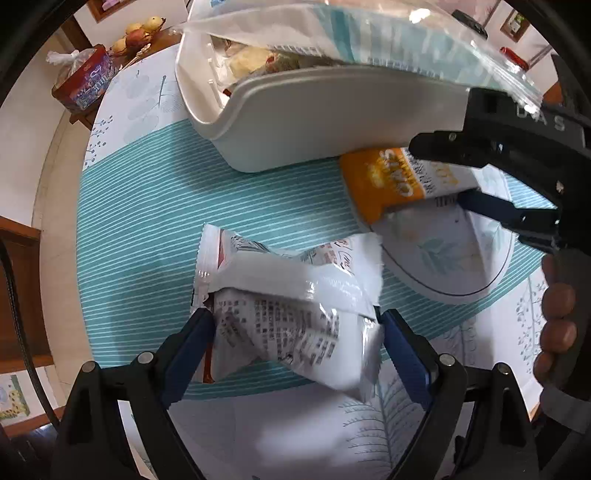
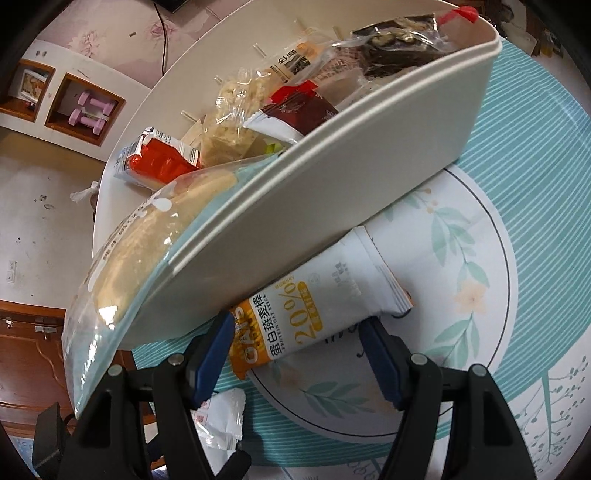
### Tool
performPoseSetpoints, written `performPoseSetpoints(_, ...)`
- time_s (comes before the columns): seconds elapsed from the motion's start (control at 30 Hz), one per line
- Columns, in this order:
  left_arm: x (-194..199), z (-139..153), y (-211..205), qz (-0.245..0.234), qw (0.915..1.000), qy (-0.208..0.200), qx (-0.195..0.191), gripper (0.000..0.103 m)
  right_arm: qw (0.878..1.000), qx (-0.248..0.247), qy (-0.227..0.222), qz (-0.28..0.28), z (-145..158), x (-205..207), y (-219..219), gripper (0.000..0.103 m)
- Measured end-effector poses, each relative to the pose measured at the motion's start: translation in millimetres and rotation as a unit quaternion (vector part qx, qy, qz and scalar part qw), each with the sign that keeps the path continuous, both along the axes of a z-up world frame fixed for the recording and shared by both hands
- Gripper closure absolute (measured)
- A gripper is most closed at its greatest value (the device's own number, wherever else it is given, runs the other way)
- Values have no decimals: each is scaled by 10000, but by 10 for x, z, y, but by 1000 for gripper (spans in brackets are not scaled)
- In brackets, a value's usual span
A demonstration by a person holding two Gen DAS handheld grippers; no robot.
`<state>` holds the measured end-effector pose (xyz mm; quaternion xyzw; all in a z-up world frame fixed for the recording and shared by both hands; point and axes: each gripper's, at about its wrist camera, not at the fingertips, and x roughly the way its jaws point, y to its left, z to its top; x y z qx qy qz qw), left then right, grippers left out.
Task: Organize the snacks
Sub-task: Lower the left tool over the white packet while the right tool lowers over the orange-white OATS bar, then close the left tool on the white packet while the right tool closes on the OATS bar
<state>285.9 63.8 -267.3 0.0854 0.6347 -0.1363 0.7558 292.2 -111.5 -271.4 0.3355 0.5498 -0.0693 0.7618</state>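
Holding a white snack packet (image 1: 291, 314) between the blue pads of my left gripper (image 1: 295, 332), I judge I am mid-way through gathering loose snacks into the white bin (image 1: 332, 122). The packet looks lifted clear of the striped tablecloth (image 1: 147, 206), pinched across its middle, its free end drooping forward.

My right gripper (image 2: 299, 354) stands spread around the orange-and-white oat bar (image 2: 314, 306), one pad (image 2: 212, 354) near its orange end and the other just off the far edge; I cannot tell whether either pad touches the wrapper yet. The bar lies on the table mat right against the foot of the bin, partly tucked under its curved wall.

Next, I reckon, the left packet needs raising over the bin's rim and dropping among the snacks already inside, while the right needs to close on the bar and draw it out from under the wall before lifting.

The left view shows the right gripper from the side, with the person's fingers (image 1: 557, 325) on its handle, and a fruit bowl (image 1: 136, 35) on the far side. The right view alone shows the bin's contents: a red packet (image 2: 162, 162), a dark red one (image 2: 299, 110) and a clear bag (image 2: 147, 236) hanging over the near rim.
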Motion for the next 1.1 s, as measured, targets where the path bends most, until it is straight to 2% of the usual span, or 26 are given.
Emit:
performPoseSetpoints(0.1,7,-58,32,74,9999,79,53,14,9999,-155,7,29,13,27,54,32)
performPoseSetpoints(0.27,46,-116,150,232,9995,123,165,30,9987,-490,-88,96,31,42,155,31)
performPoseSetpoints(0.47,70,-129,302,394,9990,217,55,38,9976,-656,-206,105,38,84,179,31)
performPoseSetpoints(0.57,84,-133,351,415,9988,250,9,39,9974,-684,-205,103,39,95,178,32)
performPoseSetpoints(0.67,131,-158,408,446,9986,298,-22,39,9961,-869,-142,16,45,86,189,38)
performPoseSetpoints(0.8,123,-158,431,435,9985,330,-63,39,9947,-1012,-75,-154,46,49,181,54)
performPoseSetpoints(0.9,157,-162,461,420,9985,334,-72,39,9954,-884,-139,-342,37,9,98,63)
performPoseSetpoints(1.03,187,-144,507,445,9985,317,-93,39,9965,-436,-307,-651,22,-97,-60,75)
performPoseSetpoints(1.1,189,-123,521,412,9987,284,-93,39,9961,-272,-377,-751,26,-145,-122,77)
